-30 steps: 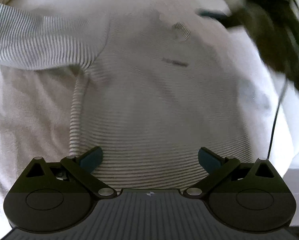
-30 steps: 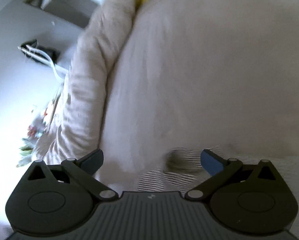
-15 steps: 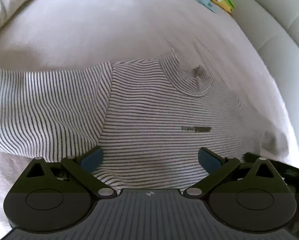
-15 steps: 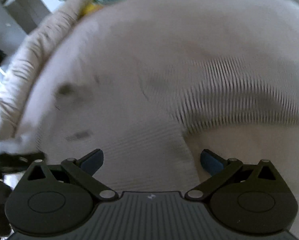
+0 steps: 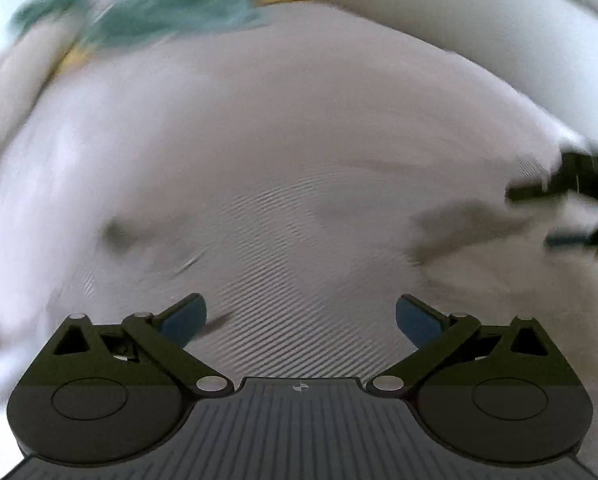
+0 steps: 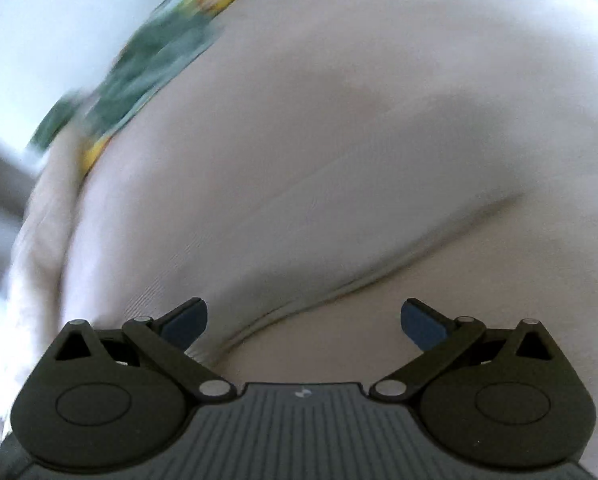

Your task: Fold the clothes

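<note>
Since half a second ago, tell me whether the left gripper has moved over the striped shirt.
Yes. The left gripper has swung: the green patterned cloth, earlier at the upper right of its view, now sits upper left, and the striped shirt is motion-blurred. Its jaws stand open.

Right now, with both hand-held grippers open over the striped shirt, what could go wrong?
1. Both views are motion-blurred, so closing now may miss the hem of the striped shirt.
2. The left hand-held gripper and the right hand-held gripper are both open and empty; either could pinch the bed cover along with the shirt.
3. The right hand-held gripper sits near the shirt's edge and could bunch it.
</note>
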The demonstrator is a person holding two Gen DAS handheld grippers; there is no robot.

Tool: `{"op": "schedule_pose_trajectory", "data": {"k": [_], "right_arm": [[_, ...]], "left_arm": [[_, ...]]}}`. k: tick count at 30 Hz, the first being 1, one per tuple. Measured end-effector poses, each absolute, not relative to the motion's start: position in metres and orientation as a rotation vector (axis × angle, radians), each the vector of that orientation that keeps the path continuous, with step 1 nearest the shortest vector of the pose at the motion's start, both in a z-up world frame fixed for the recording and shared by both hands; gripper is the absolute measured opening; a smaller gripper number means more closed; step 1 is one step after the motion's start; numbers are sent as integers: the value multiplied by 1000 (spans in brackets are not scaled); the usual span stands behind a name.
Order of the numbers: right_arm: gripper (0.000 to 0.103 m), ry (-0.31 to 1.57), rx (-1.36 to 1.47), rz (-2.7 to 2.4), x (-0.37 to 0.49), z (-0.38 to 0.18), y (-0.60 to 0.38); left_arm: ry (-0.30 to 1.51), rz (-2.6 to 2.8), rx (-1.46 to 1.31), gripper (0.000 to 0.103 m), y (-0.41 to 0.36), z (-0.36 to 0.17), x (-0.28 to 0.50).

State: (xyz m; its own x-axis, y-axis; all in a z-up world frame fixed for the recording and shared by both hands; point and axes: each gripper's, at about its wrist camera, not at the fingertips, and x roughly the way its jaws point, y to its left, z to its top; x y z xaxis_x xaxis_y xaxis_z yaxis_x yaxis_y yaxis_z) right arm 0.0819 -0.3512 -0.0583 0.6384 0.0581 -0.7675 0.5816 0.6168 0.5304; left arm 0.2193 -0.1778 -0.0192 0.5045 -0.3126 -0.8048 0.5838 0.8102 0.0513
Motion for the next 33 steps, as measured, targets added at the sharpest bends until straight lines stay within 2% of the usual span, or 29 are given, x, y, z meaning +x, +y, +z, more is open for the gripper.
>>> {"op": "schedule_pose_trajectory", "data": {"k": [1, 2, 3, 4, 5, 7, 9, 11, 15, 17, 18, 19, 21, 22, 24, 26, 28, 29, 32, 33], "right_arm": [[100, 833, 884, -388, 74, -60, -366], [91, 826, 897, -430, 66, -62, -380], [88, 818, 911, -471, 58, -64, -395], [86, 809, 927, -477, 51, -65, -409], [84, 798, 933, -477, 49, -67, -417], [81, 779, 940, -468, 46, -71, -431], [73, 769, 949, -458, 51, -81, -439], [65, 763, 963, -471, 62, -88, -438], [63, 718, 963, -492, 69, -93, -437], [63, 729, 942, -487, 76, -96, -437], [62, 735, 926, -476, 79, -96, -436], [57, 741, 911, -464, 81, -96, -435], [49, 753, 904, -424, 87, -96, -433], [44, 759, 900, -404, 89, -96, -433], [33, 766, 901, -389, 92, -95, -432], [25, 769, 906, -381, 93, -91, -432], [23, 751, 901, -357, 98, -82, -429], [19, 741, 893, -344, 100, -76, -427], [14, 704, 877, -283, 96, -48, -426], [13, 695, 868, -262, 98, -39, -425]], "left_arm": [[859, -588, 392, 102, -197, -23, 212], [829, -626, 437, 100, -216, -28, 205], [806, -658, 479, 88, -232, -33, 200], [783, -689, 520, 60, -249, -37, 194], [765, -716, 563, 55, -266, -41, 189], [731, -763, 615, 68, -287, -51, 184], [661, -779, 675, 82, -311, -63, 184], [601, -784, 757, 83, -329, -73, 187], [600, -814, 872, 84, -349, -97, 198], [594, -841, 881, 80, -349, -102, 200], [591, -859, 878, 71, -348, -102, 200], [588, -877, 876, 59, -347, -101, 199], [562, -891, 904, 45, -343, -101, 194], [540, -886, 927, 42, -341, -100, 188], [516, -865, 950, 43, -338, -99, 182], [522, -836, 928, 52, -339, -98, 186], [530, -820, 878, 69, -342, -94, 191], [526, -824, 863, 72, -344, -94, 190], [509, -838, 824, 70, -351, -92, 188], [509, -828, 820, 59, -353, -92, 189]]}}
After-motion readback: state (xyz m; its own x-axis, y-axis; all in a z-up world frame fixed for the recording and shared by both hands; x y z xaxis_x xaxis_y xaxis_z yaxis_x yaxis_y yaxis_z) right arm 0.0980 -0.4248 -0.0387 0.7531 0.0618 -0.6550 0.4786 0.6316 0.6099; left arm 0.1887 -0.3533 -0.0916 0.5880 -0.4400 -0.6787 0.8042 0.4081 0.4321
